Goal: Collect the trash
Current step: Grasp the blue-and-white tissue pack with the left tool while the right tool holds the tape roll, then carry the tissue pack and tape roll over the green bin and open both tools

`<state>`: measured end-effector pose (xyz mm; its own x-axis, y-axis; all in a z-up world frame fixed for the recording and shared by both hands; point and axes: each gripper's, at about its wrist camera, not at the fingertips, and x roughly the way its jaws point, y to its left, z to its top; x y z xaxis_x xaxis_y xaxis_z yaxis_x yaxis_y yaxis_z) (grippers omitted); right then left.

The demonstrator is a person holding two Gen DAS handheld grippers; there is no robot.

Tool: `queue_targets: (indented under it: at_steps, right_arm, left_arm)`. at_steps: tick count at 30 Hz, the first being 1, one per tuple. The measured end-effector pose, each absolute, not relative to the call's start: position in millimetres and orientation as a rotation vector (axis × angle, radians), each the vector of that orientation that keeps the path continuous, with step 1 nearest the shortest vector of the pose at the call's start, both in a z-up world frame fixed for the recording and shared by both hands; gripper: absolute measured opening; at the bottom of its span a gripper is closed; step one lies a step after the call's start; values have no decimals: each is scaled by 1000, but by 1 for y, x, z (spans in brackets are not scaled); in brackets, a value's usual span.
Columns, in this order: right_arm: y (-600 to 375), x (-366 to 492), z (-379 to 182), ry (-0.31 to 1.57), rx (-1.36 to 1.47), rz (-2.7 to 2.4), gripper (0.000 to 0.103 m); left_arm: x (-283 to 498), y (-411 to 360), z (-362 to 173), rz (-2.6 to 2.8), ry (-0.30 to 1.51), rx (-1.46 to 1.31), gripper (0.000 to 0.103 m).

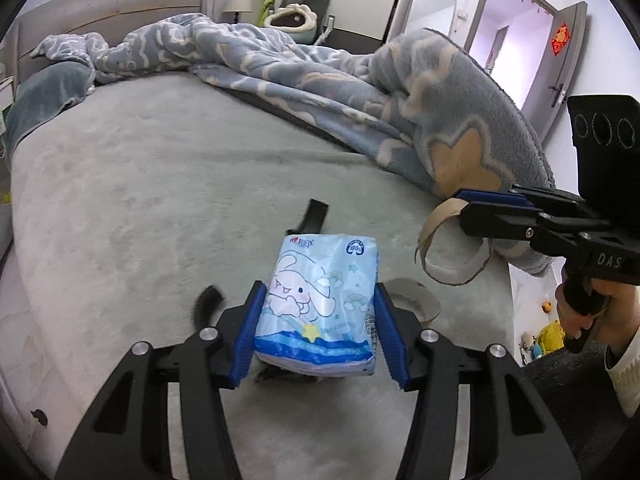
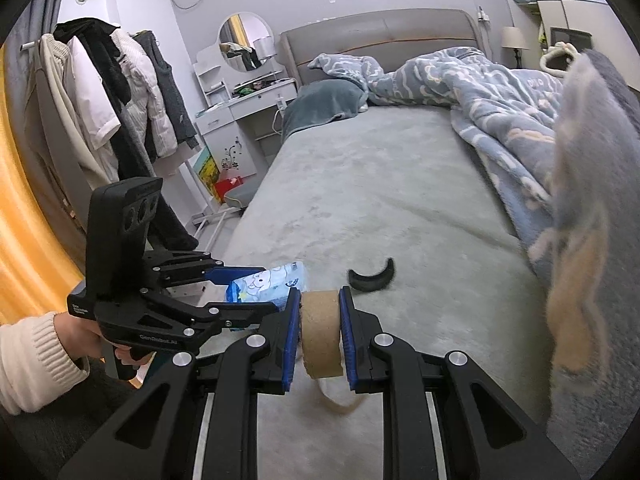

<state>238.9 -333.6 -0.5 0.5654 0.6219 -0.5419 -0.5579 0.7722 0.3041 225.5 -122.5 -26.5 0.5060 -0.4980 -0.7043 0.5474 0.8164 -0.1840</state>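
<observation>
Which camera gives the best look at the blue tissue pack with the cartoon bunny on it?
The left wrist view: the tissue pack fills the centre between the left tongs, its printed face fully visible. The right wrist view shows only a small corner of it, mostly hidden behind the left tongs.

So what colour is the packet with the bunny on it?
The tissue packet is light blue with a white cartoon bunny, clearest in the left wrist view.

Two fisheye views, each looking forward and downward along its own tool, close above a grey bed. The left view faces the headboard and an open door. The right view faces the headboard and a clothes rack. Both share the bed, a blue blanket and a blue tissue pack.
</observation>
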Motion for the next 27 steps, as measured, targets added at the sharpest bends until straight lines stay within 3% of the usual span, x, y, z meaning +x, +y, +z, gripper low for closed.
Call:
queue_targets:
  at_steps: [11, 27]
  right_arm:
    - [-265, 244, 12, 695, 82, 771, 19]
    - [-145, 249, 1, 824, -10, 908, 19]
  left_arm:
    - [211, -62, -21, -559, 877, 66, 56]
    - [184, 43, -57, -424, 1104, 75, 56]
